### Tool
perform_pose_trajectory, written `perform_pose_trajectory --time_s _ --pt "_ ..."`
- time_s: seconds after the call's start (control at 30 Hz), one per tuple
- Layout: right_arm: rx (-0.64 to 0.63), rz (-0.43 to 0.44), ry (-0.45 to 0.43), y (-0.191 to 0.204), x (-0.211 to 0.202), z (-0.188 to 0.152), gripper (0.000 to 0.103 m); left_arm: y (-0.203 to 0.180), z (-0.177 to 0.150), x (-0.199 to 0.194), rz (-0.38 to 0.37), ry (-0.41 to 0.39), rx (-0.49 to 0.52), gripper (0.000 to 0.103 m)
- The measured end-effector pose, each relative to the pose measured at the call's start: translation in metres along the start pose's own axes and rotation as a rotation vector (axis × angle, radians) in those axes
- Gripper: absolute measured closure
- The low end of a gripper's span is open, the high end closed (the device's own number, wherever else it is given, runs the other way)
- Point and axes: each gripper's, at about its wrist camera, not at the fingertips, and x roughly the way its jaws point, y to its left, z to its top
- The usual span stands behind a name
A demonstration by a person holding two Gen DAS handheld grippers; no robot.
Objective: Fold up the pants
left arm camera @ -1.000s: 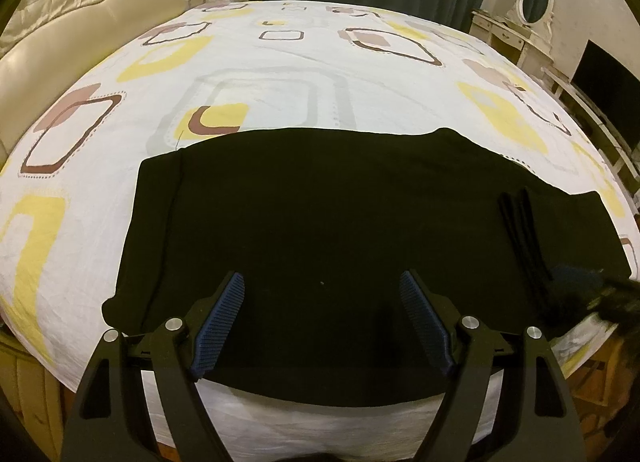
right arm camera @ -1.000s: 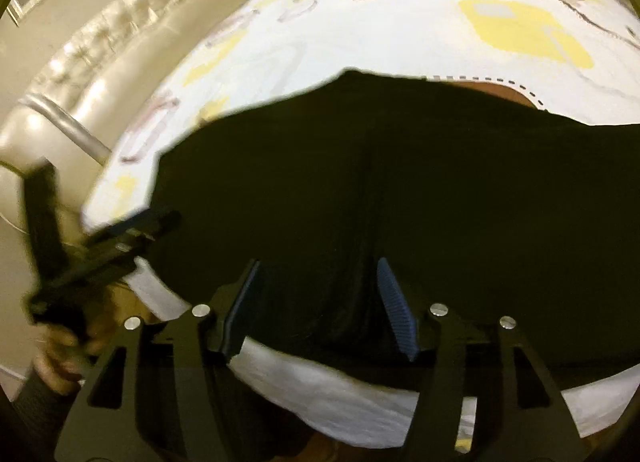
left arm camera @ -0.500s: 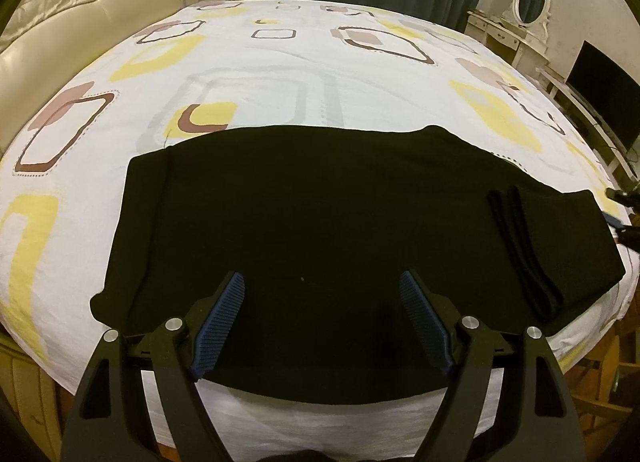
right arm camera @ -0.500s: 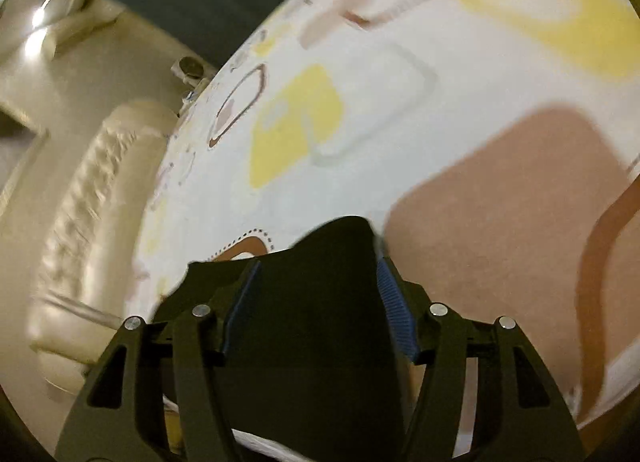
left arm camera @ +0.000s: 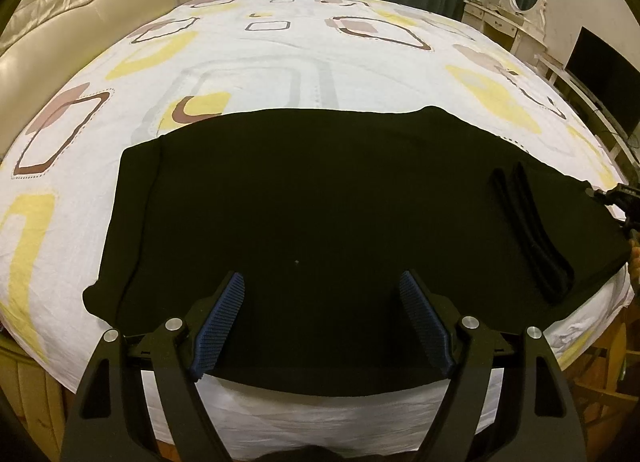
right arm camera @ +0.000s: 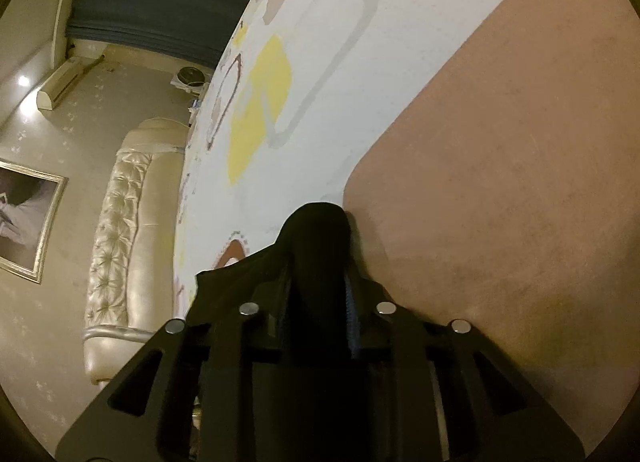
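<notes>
Fabric is now pinched: the right gripper (right arm camera: 316, 282), which a second ago hovered apart over the middle of the black pants (left arm camera: 320, 197), has swung to their far end and its jaws have just been closing onto a bunched corner there. The left gripper (left arm camera: 320, 326) stays wide apart above the near edge, pants flat on the bed (left arm camera: 280, 45) ahead of it. Folding that end over looks ready to begin.

Black pants (left arm camera: 320, 197) spread flat across the patterned bedsheet (left arm camera: 280, 61) (right corner bunched up)
</notes>
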Motion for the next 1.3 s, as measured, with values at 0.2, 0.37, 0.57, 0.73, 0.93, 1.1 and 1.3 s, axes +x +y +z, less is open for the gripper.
perform_pose_trajectory --time_s 0.2,0.37,0.57,0.73,0.93,1.1,1.3 --pt "0.019 0.075 0.027 -0.012 -0.032 -0.031 0.066 0.007 0.002 -0.004 -0.007 -0.011 -0.026 0.024" --pt "-0.009 0.084 0.067 -0.025 -0.059 -0.058 0.069 0.012 0.004 -0.004 -0.018 -0.007 -0.058 0.024" --pt "-0.051 -0.008 0.029 -0.031 -0.060 -0.070 0.084 0.010 0.002 -0.005 -0.005 -0.013 -0.041 0.024" --pt "-0.032 -0.002 -0.003 -0.023 -0.073 -0.070 0.076 0.016 0.003 -0.007 -0.005 -0.017 -0.054 0.024" --pt "-0.068 0.029 -0.124 0.013 -0.102 -0.073 0.060 0.028 0.007 -0.010 -0.007 -0.025 -0.094 0.024" --pt "-0.166 0.051 -0.013 0.040 -0.067 -0.092 0.056 0.040 0.010 -0.012 -0.029 -0.011 -0.128 0.024" --pt "-0.125 0.027 0.043 0.029 -0.040 -0.099 0.056 0.079 0.016 -0.017 -0.159 0.021 -0.242 0.024"
